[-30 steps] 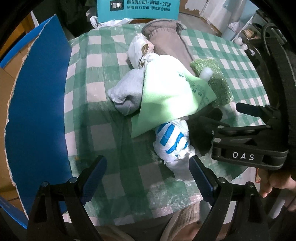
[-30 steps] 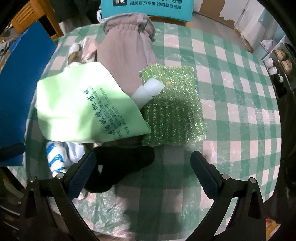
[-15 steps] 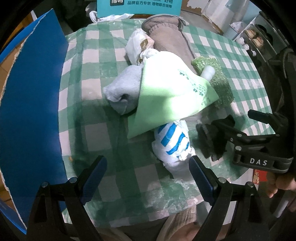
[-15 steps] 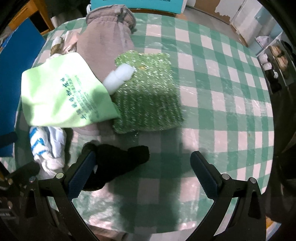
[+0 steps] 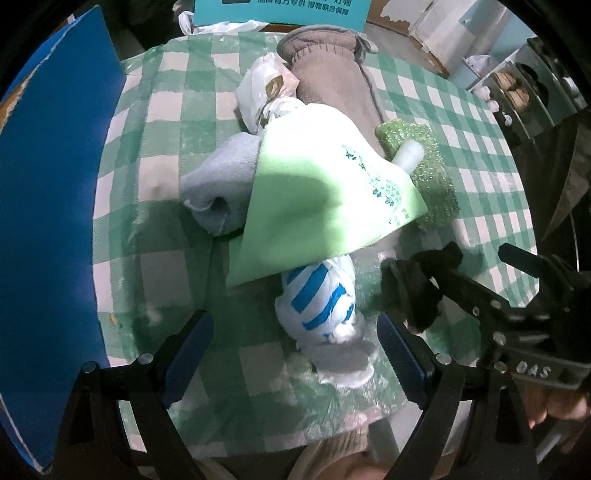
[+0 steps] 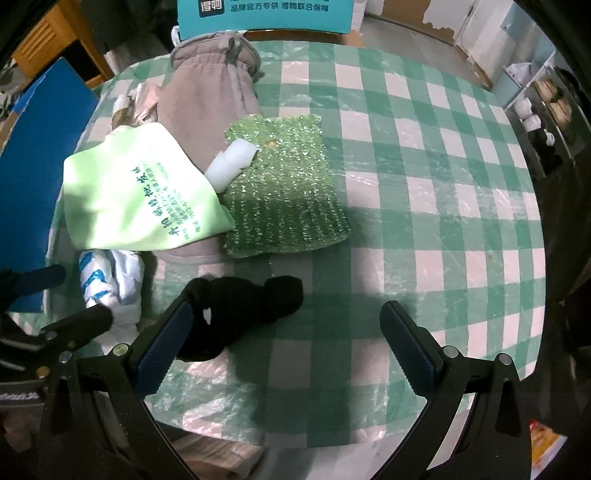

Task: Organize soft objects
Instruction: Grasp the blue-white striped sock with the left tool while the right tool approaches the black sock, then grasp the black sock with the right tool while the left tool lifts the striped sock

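Soft objects lie on a round table with a green checked cloth. A black sock lies in front, touching my right gripper's left finger; it also shows in the left wrist view. My right gripper is open above the cloth. My left gripper is open, with a blue-striped white plastic bag between its fingers. Behind lie a light green bag, a grey-blue sock, a taupe fleece garment, a glittery green cloth and a white foam roll.
A blue board stands along the table's left edge. A teal printed box stands at the far edge. A knotted white plastic bag lies beside the garment. Shelves with small items are at the right.
Both grippers pulled back from the pile. The right gripper shifted right and back, so the black sock now sits at its left finger. Both stay open.
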Demonstrator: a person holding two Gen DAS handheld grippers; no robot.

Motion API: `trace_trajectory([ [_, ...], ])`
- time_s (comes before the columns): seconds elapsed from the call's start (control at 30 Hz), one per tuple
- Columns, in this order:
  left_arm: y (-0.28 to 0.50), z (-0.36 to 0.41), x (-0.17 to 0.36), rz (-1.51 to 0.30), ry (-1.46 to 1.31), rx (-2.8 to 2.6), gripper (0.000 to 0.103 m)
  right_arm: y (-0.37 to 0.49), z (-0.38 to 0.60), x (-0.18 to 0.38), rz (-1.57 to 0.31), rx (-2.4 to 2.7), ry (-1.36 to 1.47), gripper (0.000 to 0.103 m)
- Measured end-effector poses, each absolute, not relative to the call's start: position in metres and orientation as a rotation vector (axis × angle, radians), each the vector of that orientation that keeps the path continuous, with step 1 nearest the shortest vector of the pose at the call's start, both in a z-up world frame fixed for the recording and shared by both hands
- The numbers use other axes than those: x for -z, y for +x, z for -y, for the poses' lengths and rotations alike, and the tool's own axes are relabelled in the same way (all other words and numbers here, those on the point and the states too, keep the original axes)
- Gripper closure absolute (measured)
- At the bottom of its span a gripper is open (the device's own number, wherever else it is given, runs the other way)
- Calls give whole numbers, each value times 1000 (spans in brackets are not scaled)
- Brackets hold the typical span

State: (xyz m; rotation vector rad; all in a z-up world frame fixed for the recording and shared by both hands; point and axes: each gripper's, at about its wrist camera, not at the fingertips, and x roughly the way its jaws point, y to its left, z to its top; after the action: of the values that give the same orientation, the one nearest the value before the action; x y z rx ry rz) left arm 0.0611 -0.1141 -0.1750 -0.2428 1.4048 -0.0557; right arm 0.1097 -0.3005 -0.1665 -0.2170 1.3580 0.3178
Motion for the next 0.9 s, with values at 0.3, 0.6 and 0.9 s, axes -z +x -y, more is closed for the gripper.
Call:
trace_trajectory([
  [0.3, 69, 120, 183, -1414, -229, 45, 17, 114, 301, 171, -1372, -285, -176, 2],
  [0.6, 67, 123, 189, -1435, -212, 108, 56, 123, 311, 172, -1395, -300, -102, 2],
  [0.9, 55, 110, 183, -1431, -204, 122, 60, 123, 278, 192, -1413, -293, -149, 2],
])
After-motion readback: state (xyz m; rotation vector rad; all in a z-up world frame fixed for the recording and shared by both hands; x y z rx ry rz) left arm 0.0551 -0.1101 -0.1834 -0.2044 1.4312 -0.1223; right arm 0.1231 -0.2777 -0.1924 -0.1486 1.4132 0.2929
